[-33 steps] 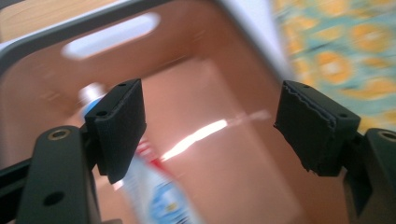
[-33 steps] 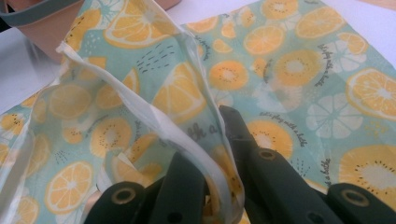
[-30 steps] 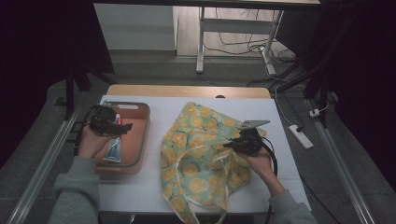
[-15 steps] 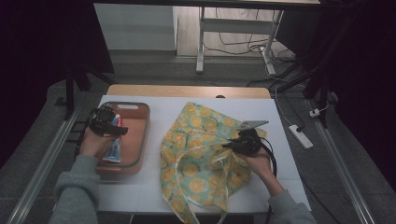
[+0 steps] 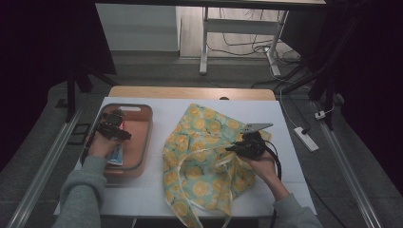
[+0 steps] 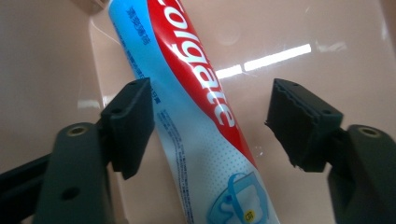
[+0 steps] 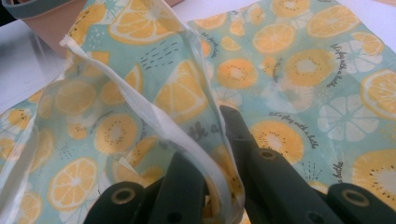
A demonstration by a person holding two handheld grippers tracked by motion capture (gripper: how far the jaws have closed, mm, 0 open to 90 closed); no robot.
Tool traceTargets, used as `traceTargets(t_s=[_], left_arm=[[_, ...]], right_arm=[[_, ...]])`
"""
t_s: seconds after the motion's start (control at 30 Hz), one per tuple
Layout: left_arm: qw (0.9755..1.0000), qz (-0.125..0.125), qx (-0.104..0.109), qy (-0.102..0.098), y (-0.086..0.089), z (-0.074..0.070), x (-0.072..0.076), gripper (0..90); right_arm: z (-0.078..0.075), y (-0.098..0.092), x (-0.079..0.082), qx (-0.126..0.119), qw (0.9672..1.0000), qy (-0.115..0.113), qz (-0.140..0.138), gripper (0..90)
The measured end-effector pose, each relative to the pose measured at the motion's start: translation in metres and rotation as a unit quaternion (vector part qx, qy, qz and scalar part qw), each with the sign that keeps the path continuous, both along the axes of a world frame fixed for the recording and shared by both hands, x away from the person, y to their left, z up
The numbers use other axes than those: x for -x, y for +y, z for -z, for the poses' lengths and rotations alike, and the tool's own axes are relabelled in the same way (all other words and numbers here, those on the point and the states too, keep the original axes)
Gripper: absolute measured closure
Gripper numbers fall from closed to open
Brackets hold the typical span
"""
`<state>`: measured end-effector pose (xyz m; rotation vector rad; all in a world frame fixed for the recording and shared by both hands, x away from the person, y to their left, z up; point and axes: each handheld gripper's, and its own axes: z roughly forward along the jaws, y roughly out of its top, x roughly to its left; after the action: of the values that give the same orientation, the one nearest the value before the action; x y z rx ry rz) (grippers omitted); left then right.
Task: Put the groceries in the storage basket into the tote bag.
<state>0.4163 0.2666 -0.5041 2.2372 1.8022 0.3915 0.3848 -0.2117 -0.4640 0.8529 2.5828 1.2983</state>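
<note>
A red, white and blue toothpaste tube (image 6: 196,93) lies in the pink tray (image 6: 303,46). My left gripper (image 6: 210,121) hangs low over it with a jaw on each side. Its jaws have just been closing, and a gap still shows between the right pad and the tube, so it is open. From above, the left gripper (image 5: 113,129) is inside the tray (image 5: 145,142), with the tube (image 5: 115,155) under the hand. My right gripper (image 5: 240,147) is shut on the rim of the lemon-print cloth bag (image 5: 199,142). Up close, the bag's fabric (image 7: 303,70) is pinched in the right gripper (image 7: 212,140).
The bag's pale straps trail toward the table's near edge (image 5: 204,211). White tabletop (image 5: 285,190) lies to the right of the bag. A wooden strip (image 5: 190,92) runs along the far edge. A power strip (image 5: 306,138) lies on the floor at the right.
My left gripper has sunk lower into the tray, closer to the toothpaste tube. The right gripper and the bag have stayed where they were.
</note>
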Motion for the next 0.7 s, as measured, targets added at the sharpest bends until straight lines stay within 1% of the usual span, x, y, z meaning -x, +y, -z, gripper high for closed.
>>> traceTargets(t_s=[0.07,0.1,0.23,0.37,0.53,0.6,0.7], left_arm=[[1.0000,-0.007,-0.004,0.000,0.0000,0.0009,-0.0003,33.7],[0.9999,-0.012,-0.007,0.001,0.0001,0.0006,-0.0004,38.3],[0.9995,-0.024,-0.015,0.009,0.0020,0.0009,0.0006,47.5],[0.9992,-0.030,-0.021,0.013,0.0007,0.0026,0.0006,47.7],[0.9992,-0.032,-0.020,0.015,0.0012,0.0035,-0.0010,49.5],[0.9992,-0.030,-0.023,0.016,0.0002,0.0039,-0.0013,51.0],[0.9994,-0.020,-0.026,0.013,-0.0013,0.0028,-0.0002,57.8]], right_arm=[[-0.0003,-0.0001,0.0000,0.000,1.0000,-0.001,0.000,86.3],[0.0000,0.0000,-0.0002,0.000,1.0000,0.000,0.000,86.3],[0.0010,0.0013,-0.0001,0.002,1.0000,-0.001,-0.001,86.2],[0.0016,0.0021,0.0002,0.004,1.0000,-0.001,-0.001,86.1],[0.0024,0.0020,-0.0002,0.006,1.0000,0.000,-0.001,86.1],[0.0027,0.0020,-0.0003,0.006,1.0000,0.000,-0.001,86.1],[0.0022,0.0019,0.0000,0.007,1.0000,-0.001,-0.001,85.9]])
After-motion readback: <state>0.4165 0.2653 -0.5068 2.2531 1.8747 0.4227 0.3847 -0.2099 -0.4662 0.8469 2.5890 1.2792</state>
